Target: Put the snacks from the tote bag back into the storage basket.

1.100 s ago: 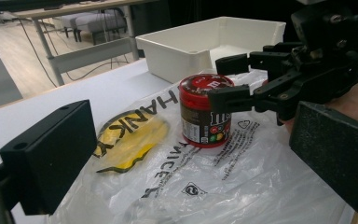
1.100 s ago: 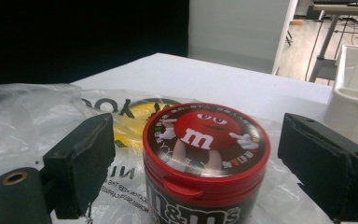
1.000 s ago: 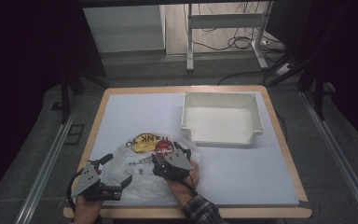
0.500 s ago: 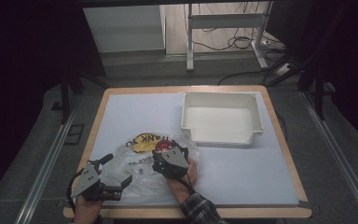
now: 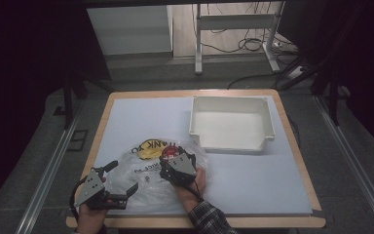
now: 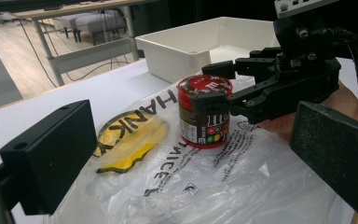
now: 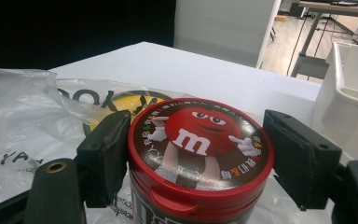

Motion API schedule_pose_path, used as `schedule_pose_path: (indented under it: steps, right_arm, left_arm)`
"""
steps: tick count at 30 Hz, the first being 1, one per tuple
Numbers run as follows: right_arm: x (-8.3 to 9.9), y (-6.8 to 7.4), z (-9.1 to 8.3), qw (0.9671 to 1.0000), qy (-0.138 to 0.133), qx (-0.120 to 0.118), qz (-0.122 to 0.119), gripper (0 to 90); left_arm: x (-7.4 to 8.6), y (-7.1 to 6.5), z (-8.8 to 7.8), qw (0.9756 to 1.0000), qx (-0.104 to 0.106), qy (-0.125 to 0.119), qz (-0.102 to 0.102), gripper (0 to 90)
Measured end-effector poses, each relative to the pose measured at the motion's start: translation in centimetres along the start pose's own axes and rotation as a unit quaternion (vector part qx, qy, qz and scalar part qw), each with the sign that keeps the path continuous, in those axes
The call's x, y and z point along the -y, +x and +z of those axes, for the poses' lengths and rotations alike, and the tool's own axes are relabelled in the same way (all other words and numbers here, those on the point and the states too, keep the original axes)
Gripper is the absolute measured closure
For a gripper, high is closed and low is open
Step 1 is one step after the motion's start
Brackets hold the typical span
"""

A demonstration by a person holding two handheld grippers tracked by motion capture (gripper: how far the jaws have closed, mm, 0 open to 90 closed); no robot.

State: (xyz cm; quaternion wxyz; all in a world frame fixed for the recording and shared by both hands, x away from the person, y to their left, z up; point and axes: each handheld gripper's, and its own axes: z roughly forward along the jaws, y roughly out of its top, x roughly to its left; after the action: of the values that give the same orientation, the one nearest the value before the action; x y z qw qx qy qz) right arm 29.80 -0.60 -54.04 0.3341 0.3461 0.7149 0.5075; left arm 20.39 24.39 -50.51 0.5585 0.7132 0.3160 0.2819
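One step looks done: the right gripper [image 6: 214, 86], jaws just closing, clamps the red-lidded candy jar [image 6: 204, 112] on the crinkled clear plastic bag [image 5: 141, 180] near the table's front edge; lifting remains, while the left gripper [image 5: 119, 187] waits with jaws apart.

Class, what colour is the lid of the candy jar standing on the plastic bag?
Red, with a red cartoon candy figure printed on the lid; clearest in the right gripper view.

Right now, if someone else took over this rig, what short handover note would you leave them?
Right gripper: jaws have just been closing and now clamp the red-lidded candy jar.
Left gripper: open, holding nothing, over the near edge of the plastic bag.
Jar stands upright on the bag, which lies flat on the table. White bin behind is empty.
Done: jar gripped. Left: lifting and placing it, probably in the bin or the bag.
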Motion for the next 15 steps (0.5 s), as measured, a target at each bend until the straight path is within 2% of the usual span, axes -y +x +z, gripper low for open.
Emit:
schedule_pose_path:
  steps: [7,15]
  right_arm:
    - [0.01,0.0,-0.15,1.0,-0.004,-0.003,0.003,26.3]
    - [-0.09,0.35,-0.56,0.9998,-0.019,-0.004,-0.008,26.6]
  left_arm:
    - [0.0,0.03,-0.02,1.0,-0.001,0.0,0.0,0.7]
    - [0.0,0.06,-0.04,1.0,-0.001,0.0,0.0,0.7]
